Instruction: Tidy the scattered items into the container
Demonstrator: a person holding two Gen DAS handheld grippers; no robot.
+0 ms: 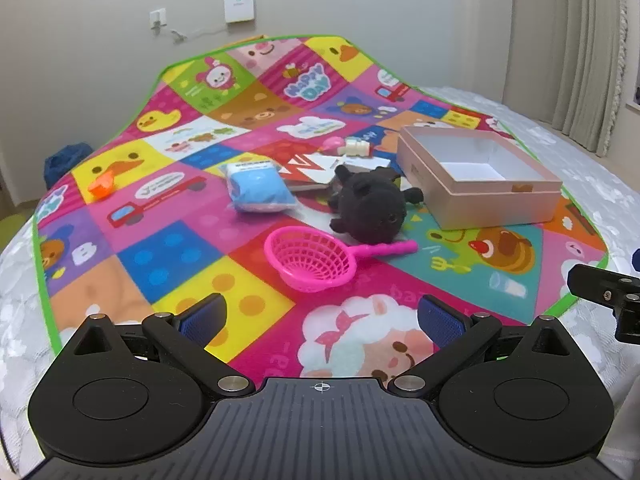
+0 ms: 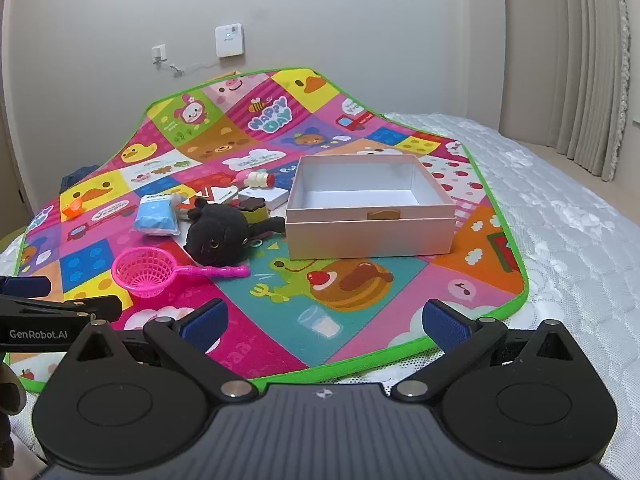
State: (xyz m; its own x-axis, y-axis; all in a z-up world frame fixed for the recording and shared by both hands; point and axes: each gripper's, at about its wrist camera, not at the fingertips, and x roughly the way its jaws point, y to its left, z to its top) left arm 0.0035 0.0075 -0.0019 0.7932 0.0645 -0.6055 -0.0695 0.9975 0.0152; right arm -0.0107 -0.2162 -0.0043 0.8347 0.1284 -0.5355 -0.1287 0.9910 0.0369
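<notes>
An open, empty pink box (image 1: pixel 480 184) (image 2: pixel 370 216) stands on a colourful play mat. Left of it lie a black plush toy (image 1: pixel 372 206) (image 2: pixel 218 234), a pink toy strainer (image 1: pixel 316 258) (image 2: pixel 146 272), a blue packet (image 1: pixel 256 188) (image 2: pixel 156 216), a red and white card (image 1: pixel 304 166), a small white toy (image 1: pixel 358 146) (image 2: pixel 260 179) and an orange piece (image 1: pixel 102 188) (image 2: pixel 72 209). My left gripper (image 1: pixel 320 320) is open and empty, near the mat's front, short of the strainer. My right gripper (image 2: pixel 326 322) is open and empty, in front of the box.
The mat (image 1: pixel 192 248) (image 2: pixel 460 292) lies on a white quilted bed (image 2: pixel 560 240). A wall with a socket and a white device (image 1: pixel 239 4) is behind. Curtains (image 2: pixel 592 60) hang at the right. The right gripper shows at the left view's right edge (image 1: pixel 612 292).
</notes>
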